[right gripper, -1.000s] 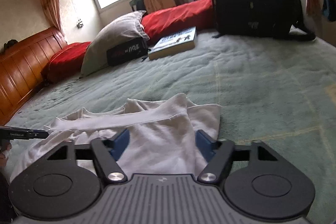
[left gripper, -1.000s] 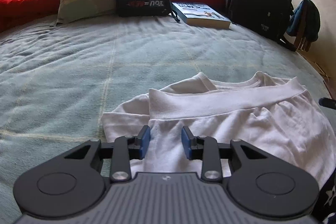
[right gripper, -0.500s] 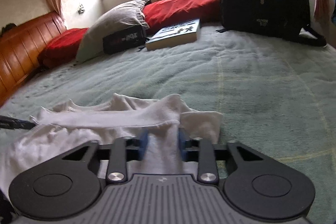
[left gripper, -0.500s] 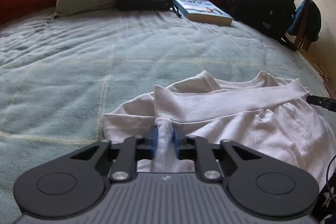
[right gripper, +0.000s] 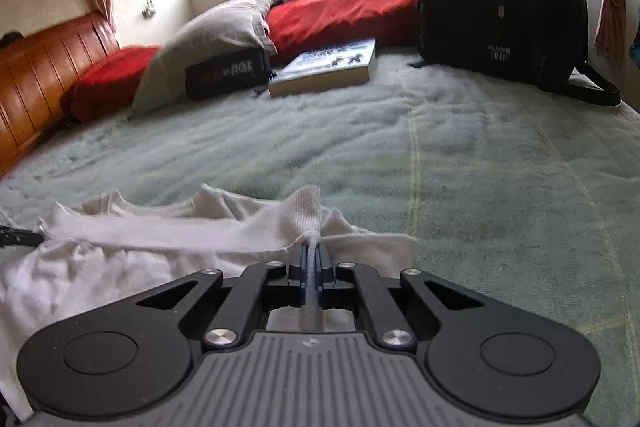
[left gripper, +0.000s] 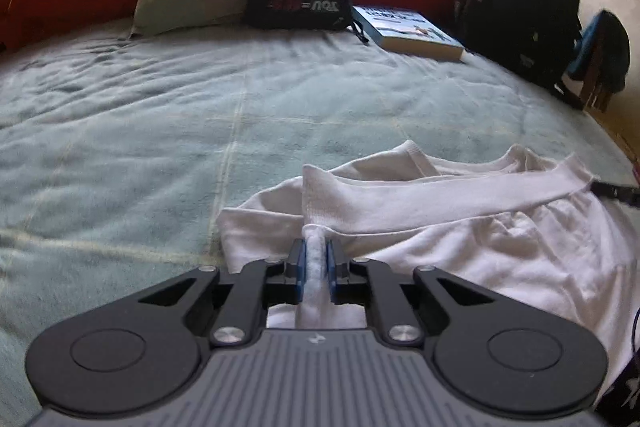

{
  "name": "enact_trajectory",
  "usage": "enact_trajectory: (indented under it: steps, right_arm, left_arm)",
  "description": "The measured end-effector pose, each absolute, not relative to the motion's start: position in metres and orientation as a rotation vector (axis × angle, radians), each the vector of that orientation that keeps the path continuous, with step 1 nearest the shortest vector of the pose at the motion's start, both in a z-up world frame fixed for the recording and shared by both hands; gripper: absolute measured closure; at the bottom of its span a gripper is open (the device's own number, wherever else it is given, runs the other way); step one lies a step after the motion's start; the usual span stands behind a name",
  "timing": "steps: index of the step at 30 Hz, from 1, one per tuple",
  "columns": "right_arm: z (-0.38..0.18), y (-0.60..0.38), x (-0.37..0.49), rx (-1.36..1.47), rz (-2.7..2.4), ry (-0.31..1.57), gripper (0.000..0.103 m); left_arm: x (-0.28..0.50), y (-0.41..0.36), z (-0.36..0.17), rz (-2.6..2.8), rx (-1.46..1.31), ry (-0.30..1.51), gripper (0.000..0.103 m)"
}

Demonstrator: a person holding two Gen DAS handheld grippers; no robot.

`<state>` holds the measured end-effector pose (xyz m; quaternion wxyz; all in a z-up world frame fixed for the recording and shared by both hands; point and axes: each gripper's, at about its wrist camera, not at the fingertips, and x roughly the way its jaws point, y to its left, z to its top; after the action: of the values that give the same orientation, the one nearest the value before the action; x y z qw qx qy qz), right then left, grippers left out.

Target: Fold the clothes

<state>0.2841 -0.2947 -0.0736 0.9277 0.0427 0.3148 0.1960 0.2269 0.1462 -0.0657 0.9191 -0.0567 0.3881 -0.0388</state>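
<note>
On the green bedspread [left gripper: 168, 131] lay the white garment [left gripper: 480, 251], soft, light and limp. At its left side the left gripper [left gripper: 316, 263] was clamped on a pinched ridge of cloth; the right gripper [right gripper: 311, 267] likewise pinched the right side, below the ribbed band, probably the firmest hold.

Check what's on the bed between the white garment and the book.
Nothing: only bare green blanket lies between the garment and the book. Both wrist views show it, the right one most clearly.
</note>
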Motion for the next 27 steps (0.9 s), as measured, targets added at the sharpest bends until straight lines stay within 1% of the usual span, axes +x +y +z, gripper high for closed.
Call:
enact_trajectory:
  steps: [1, 3, 5, 7, 9, 13, 14, 15, 17, 20, 22, 24, 27]
  right_arm:
    - [-0.070, -0.295, 0.279, 0.075, 0.391, 0.631, 0.091]
    - [-0.058, -0.296, 0.263, 0.047, 0.373, 0.597, 0.090]
    - [-0.046, -0.296, 0.246, 0.020, 0.361, 0.563, 0.086]
    - [-0.037, -0.291, 0.228, 0.011, 0.401, 0.545, 0.073]
    - [-0.038, -0.283, 0.214, -0.003, 0.441, 0.556, 0.068]
    - [-0.058, -0.277, 0.193, -0.043, 0.420, 0.611, 0.066]
    - [-0.064, -0.278, 0.188, -0.050, 0.408, 0.624, 0.065]
    - [-0.069, -0.283, 0.183, -0.046, 0.391, 0.635, 0.064]
    - [-0.076, -0.294, 0.174, -0.027, 0.366, 0.649, 0.063]
    - [-0.074, -0.307, 0.163, 0.005, 0.320, 0.653, 0.061]
    - [-0.068, -0.308, 0.155, 0.021, 0.311, 0.630, 0.057]
    - [-0.063, -0.303, 0.148, 0.024, 0.339, 0.608, 0.054]
    - [-0.061, -0.284, 0.144, 0.001, 0.395, 0.601, 0.053]
  left_arm:
    - [0.223, 0.146, -0.062, -0.066, -0.094, 0.790, 0.091]
    - [0.213, 0.141, -0.051, -0.036, -0.026, 0.755, 0.090]
    - [0.199, 0.132, -0.037, -0.044, 0.050, 0.705, 0.090]
    - [0.189, 0.119, -0.027, -0.110, 0.091, 0.664, 0.090]
    - [0.183, 0.106, -0.026, -0.177, 0.111, 0.659, 0.084]
    - [0.176, 0.099, -0.049, -0.207, 0.091, 0.740, 0.082]
    - [0.173, 0.101, -0.056, -0.196, 0.079, 0.766, 0.081]
    - [0.169, 0.104, -0.062, -0.187, 0.064, 0.786, 0.078]
    - [0.156, 0.114, -0.064, -0.186, 0.008, 0.775, 0.077]
    - [0.146, 0.110, -0.056, -0.163, 0.043, 0.798, 0.081]
    - [0.144, 0.102, -0.048, -0.166, 0.078, 0.794, 0.081]
    - [0.147, 0.091, -0.038, -0.206, 0.085, 0.768, 0.077]
    - [0.161, 0.069, -0.027, -0.286, 0.061, 0.735, 0.069]
